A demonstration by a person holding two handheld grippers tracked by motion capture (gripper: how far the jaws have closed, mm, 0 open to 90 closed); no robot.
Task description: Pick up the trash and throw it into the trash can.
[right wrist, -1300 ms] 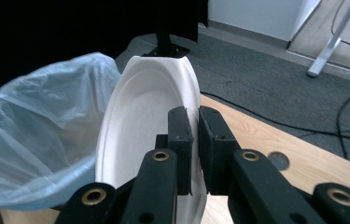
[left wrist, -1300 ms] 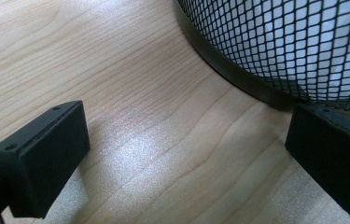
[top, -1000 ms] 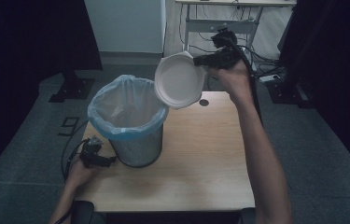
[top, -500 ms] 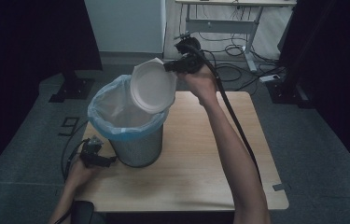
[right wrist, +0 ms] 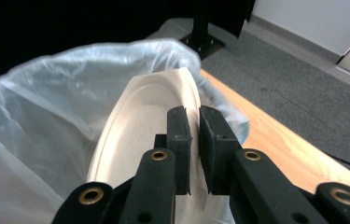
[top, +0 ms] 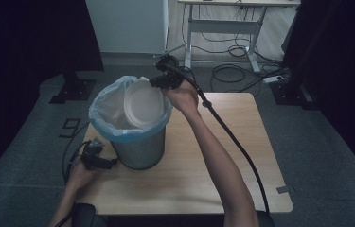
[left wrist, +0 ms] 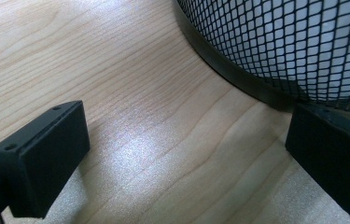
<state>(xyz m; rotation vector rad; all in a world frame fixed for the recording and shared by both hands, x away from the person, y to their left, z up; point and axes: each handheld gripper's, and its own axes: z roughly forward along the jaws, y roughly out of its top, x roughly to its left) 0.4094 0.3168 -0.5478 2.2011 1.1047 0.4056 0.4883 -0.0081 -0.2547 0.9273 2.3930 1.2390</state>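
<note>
Right gripper (top: 158, 81) pinches the rim of a white paper plate (top: 143, 102), its two black jaws pressed together on the plate's edge, as the right gripper view makes plain (right wrist: 195, 140). Half a second ago the plate stood above the bin's far rim, and a second ago it was held well off to the right over the table's far edge; now it has come down and sits tilted on edge, mostly inside the mouth of the wire-mesh waste bin (top: 139, 149), against the clear bin liner (top: 104, 111) whose blue edge is folded over the rim. From the right gripper view the plate (right wrist: 135, 135) leans into the liner (right wrist: 46, 107) with its upper rim level with the bag's top. That drop suggests the plate is being thrown away, and the likely step left is simply to let go so it slides down; it is not yet released. Bin and liner stand toward the table's (top: 241, 156) left edge, about midway along it. Left gripper (top: 94, 156) rests low on the tabletop at the near left, just beside the bin's base, its jaws spread wide with nothing between them; in the left gripper view the right-hand jaw lies close against the dark base ring of the mesh (left wrist: 275, 51), though I cannot tell whether it touches. It seems placed to steady the bin.
</note>
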